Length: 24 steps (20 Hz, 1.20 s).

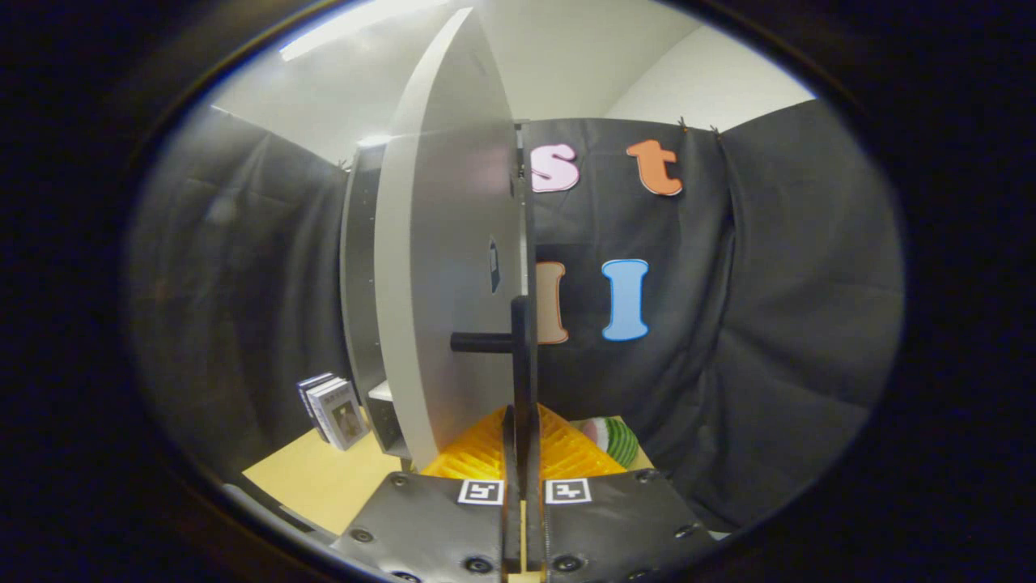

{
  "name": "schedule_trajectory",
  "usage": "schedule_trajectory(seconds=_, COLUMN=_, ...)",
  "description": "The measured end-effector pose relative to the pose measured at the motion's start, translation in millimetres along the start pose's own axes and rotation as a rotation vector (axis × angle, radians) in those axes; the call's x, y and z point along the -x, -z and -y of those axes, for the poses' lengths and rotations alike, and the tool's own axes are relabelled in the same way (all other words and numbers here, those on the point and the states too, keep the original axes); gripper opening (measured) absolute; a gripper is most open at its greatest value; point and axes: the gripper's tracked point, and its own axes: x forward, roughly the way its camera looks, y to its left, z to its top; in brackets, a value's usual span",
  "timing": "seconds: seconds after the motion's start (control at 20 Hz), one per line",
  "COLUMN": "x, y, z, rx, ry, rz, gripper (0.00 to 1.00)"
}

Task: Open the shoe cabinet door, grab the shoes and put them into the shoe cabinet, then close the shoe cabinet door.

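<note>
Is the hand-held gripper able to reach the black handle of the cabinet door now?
Probably yes: the hand-held gripper appears already closed on the black handle of the cabinet door, with nothing in between.

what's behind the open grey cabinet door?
Past the grey cabinet door, the cabinet's dark side edge and a white shelf end show. The door covers the interior, so its contents cannot be seen. The gripper fingers are shut on the door's black handle.
</note>
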Motion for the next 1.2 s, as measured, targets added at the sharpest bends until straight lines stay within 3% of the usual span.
schedule_trajectory(seconds=0.4, x=0.6, y=5.5, z=23.8, rx=0.024, ry=-0.019, rz=-0.011, gripper=0.03)
schedule_trajectory(seconds=0.75, x=50.1, y=2.4, z=22.6, rx=0.043, ry=0.034, rz=0.037, gripper=0.02)
schedule_trajectory(seconds=1.0, x=81.7, y=10.8, z=-22.8, rx=0.044, ry=0.018, rz=0.039, gripper=0.03)
schedule_trajectory(seconds=1.2, x=71.1, y=32.4, z=-71.9, rx=-0.013, ry=0.033, rz=0.020, gripper=0.03)
